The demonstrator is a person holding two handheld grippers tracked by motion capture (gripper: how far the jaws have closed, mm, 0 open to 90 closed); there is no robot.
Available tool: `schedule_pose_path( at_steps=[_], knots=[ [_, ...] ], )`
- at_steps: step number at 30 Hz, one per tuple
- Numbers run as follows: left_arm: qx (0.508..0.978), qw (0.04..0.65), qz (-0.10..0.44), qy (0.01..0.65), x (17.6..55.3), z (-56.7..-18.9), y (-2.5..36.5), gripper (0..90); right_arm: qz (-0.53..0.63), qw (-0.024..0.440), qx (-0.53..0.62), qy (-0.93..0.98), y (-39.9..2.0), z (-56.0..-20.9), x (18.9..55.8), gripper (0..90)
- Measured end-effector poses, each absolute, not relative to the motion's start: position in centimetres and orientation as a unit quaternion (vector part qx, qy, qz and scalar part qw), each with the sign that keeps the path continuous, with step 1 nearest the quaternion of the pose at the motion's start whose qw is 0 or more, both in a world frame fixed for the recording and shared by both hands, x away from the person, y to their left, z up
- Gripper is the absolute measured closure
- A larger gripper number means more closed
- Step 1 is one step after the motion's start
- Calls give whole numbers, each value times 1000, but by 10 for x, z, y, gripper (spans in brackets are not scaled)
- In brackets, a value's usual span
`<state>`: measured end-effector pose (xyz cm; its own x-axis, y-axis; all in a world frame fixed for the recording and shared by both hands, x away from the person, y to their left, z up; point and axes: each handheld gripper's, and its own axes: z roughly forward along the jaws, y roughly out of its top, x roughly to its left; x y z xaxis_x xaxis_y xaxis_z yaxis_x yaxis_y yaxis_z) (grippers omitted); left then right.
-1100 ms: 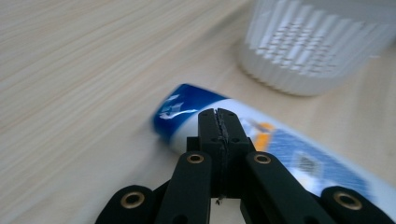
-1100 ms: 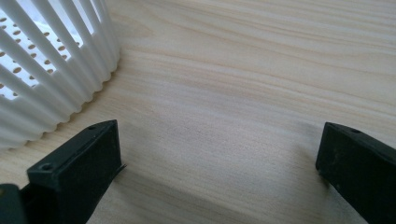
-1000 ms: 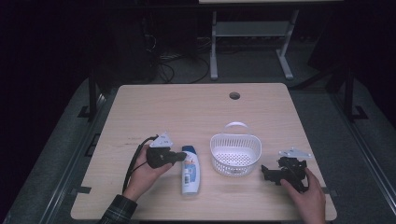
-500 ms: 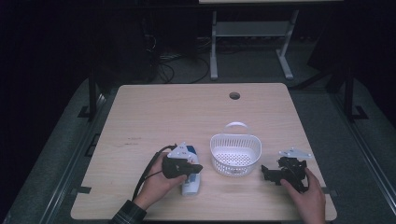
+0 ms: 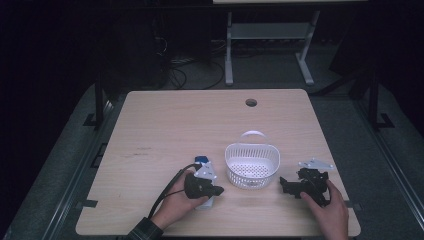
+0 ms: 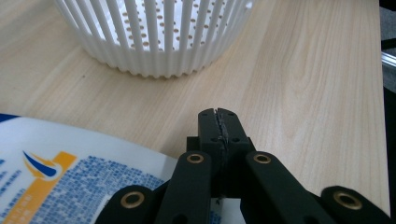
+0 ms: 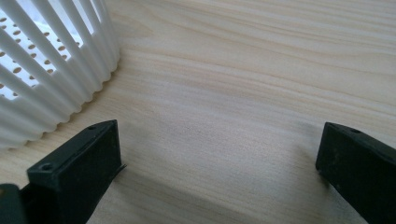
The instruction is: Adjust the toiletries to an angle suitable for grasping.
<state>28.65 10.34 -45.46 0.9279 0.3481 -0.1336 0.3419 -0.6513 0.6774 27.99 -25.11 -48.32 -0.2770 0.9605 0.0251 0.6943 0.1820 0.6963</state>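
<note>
High view, bottle (image 5: 204, 167) cap pointing away, left fingers (image 6: 218, 122) closed above it, right fingers (image 7: 74, 163) spread.

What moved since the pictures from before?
The left gripper slid rightward, from beside the bottle to over it, toward the white basket; its jaws are closed on nothing. The right gripper, basket and bottle stayed put.

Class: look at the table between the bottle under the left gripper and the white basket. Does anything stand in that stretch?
Nothing visible does. Bare wood lies between the bottle and the white basket. The left gripper, shut, sits over the bottle.
</note>
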Motion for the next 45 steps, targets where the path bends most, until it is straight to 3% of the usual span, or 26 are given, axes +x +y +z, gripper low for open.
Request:
schedule_pose_path(
  at_steps=[20,45],
  knots=[
    [913,355,5,202,282,-455,117,900,307,217,561,738,-251,-483,280,0],
    [915,328,39,233,273,-450,163,900,307,217,561,738,-251,-483,280,0]
  ],
)
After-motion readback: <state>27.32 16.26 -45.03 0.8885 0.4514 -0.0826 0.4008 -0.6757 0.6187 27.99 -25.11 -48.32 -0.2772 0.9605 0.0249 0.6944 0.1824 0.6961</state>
